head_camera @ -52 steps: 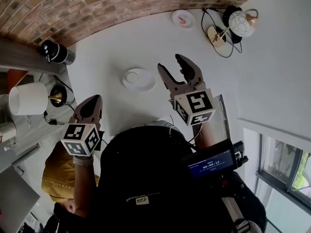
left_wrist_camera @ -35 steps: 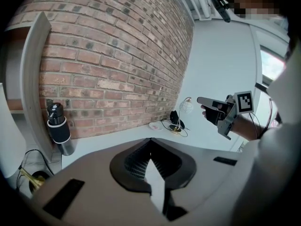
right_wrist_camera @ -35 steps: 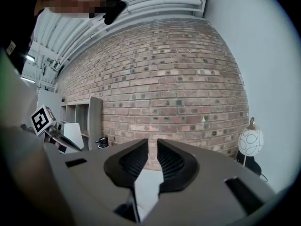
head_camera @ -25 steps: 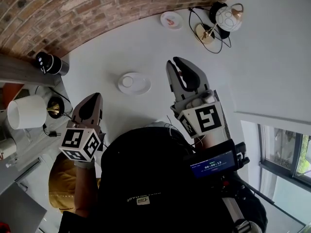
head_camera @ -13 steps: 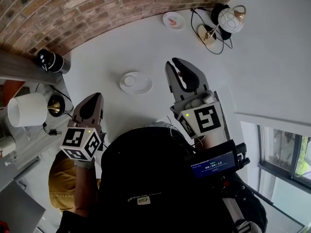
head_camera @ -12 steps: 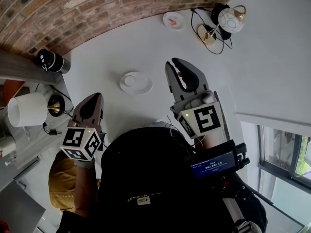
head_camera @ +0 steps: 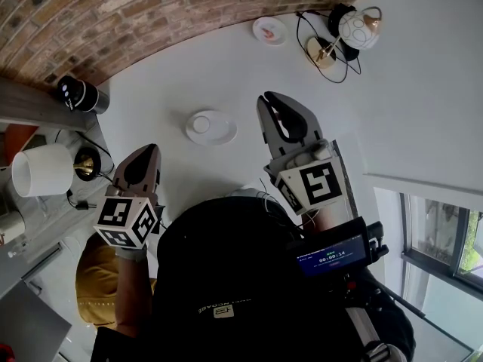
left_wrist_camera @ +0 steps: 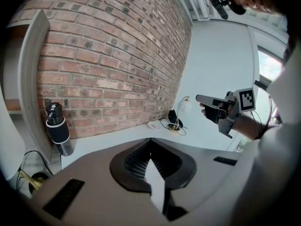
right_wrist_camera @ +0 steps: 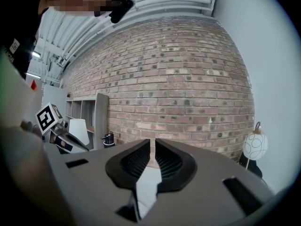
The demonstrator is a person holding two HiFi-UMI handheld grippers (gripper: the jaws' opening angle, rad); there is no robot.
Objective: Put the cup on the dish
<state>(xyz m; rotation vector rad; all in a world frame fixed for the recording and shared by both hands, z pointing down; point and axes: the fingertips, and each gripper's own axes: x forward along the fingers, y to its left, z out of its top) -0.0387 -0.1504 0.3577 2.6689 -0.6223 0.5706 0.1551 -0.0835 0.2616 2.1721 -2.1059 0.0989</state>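
Cup: the small white cup [head_camera: 201, 124] stands upright in the middle of the dish; neither gripper touches it.
Dish: the white dish [head_camera: 223, 133] lies flat on the white table [head_camera: 226, 66], out ahead of the person, between the lines of the two grippers and nearer to the left one's side.
Left gripper: the left gripper [head_camera: 144, 155] hangs low at the left of the head view, near the table's edge and well short of the dish. In its own view the jaw tips meet, and it has hold of nothing.
Right gripper: the right gripper [head_camera: 272, 97] is held out over the table, to the right of the dish and apart from it. Its jaws have just been closing and now stand together but for a thin slit, with nothing between them.
Back wall: a brick wall [head_camera: 151, 13] runs along the far edge of the table.
Far right corner: a globe lamp [head_camera: 355, 29] on a brass stem stands among black cables [head_camera: 317, 32], with a small plate [head_camera: 269, 29] just beside it.
Far left: a black and silver flask [head_camera: 78, 94] stands upright by the wall.
Left edge: a white lampshade [head_camera: 41, 170] shows beside the table.
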